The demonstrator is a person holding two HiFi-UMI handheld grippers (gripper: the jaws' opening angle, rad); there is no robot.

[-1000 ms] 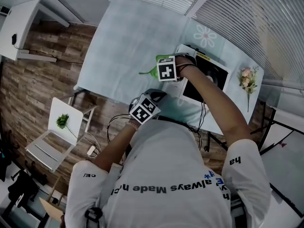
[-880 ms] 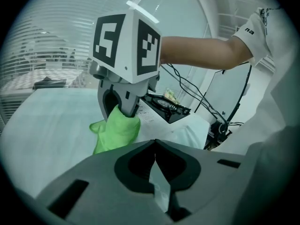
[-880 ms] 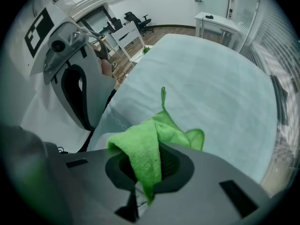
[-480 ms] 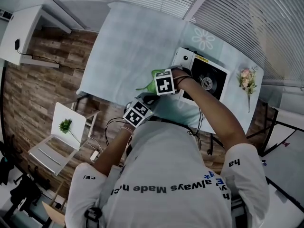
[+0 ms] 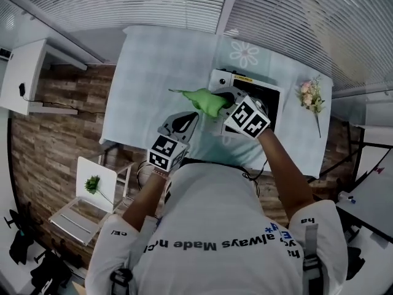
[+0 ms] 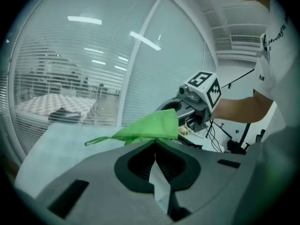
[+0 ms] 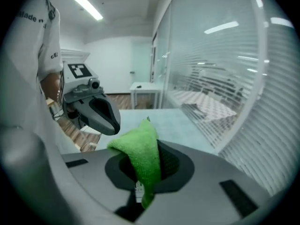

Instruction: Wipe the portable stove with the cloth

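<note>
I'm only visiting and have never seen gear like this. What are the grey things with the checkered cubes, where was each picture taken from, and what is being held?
There is no robot here. A person holds a hand clamp, called a gripper, in each hand, and the cubes are part of those grippers. The wide view comes from a camera on the person's head, looking down. The other two come from cameras riding on each gripper. On the table sit a portable stove and some flowers. The right gripper is clamped on a green cloth at the stove's left edge. I cannot tell whether the cloth touches the stove. The left gripper is shut and empty, near the table's front edge.
</note>
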